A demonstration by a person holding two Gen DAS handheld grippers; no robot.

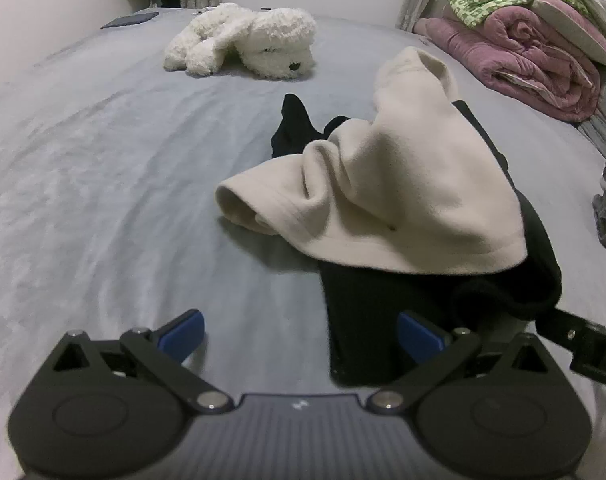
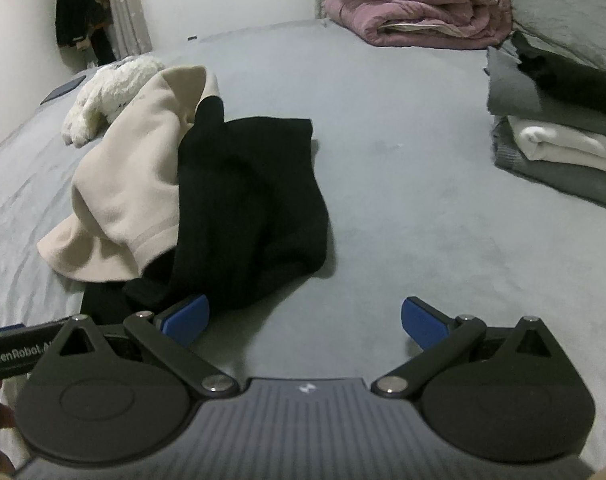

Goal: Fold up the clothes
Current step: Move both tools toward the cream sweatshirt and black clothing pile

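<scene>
A cream fleece garment [image 1: 403, 184] lies crumpled on top of a black garment [image 1: 367, 320] on the grey bed [image 1: 103, 184]. My left gripper [image 1: 301, 338] hovers open just in front of the pile, its right blue pad over the black cloth's near edge, nothing pinched. In the right wrist view the cream garment [image 2: 131, 184] sits left of the black garment [image 2: 255, 208]. My right gripper [image 2: 305, 322] is open over bare sheet, its left pad beside the black cloth's edge. The other gripper's body shows at the side of each view.
A white plush dog [image 1: 243, 40] lies farther back on the bed. A rolled pink quilt [image 1: 535, 60] with green-patterned bedding sits at the back right. A stack of folded grey, white and black clothes [image 2: 559, 144] stands at the right. Dark clothes [image 2: 79, 12] hang in the far corner.
</scene>
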